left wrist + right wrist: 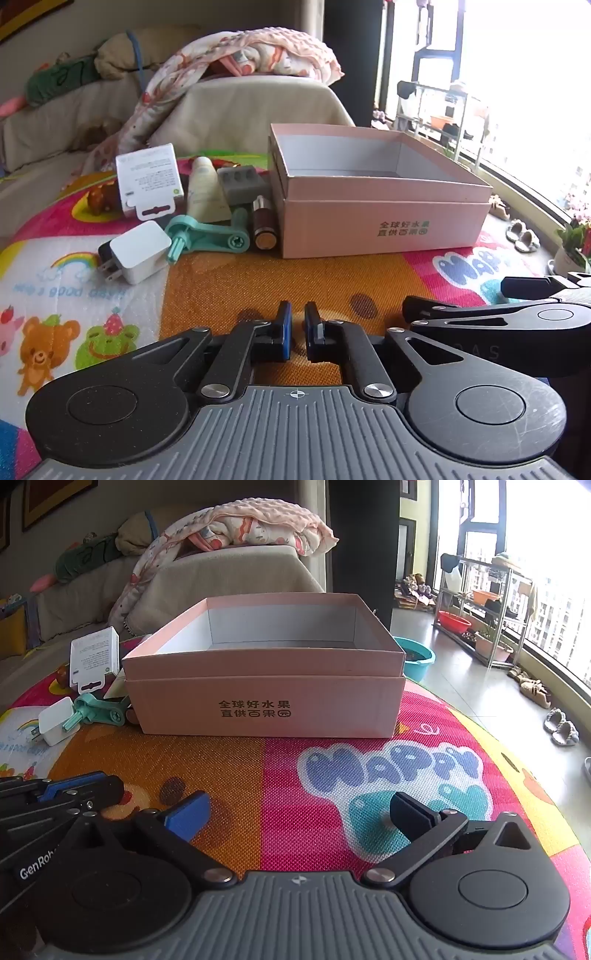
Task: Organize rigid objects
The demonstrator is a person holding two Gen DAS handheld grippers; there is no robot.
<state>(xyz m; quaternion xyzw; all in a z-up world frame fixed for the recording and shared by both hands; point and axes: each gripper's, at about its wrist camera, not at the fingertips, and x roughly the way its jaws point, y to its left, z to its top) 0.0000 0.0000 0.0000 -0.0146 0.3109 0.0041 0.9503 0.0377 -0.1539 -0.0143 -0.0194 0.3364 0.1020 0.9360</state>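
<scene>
Reaching into the crowded cluster beside the pink box (384,221) risks knocking the white charger (138,253) or teal tool (205,234) aside, since items touch. Both lie on the play mat (229,280), ahead-left of the clenched, empty left hand-held gripper (297,325); the right hand-held gripper (299,814) stands released, empty, facing the box.

Charger (138,251), bottle (264,225) left of box (388,225), on mat (258,280)

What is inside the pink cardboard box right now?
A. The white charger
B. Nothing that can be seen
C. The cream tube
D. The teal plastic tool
B: the pink cardboard box shows only bare grey walls, while the white charger, teal plastic tool and cream tube lie on the mat beside it.
</scene>
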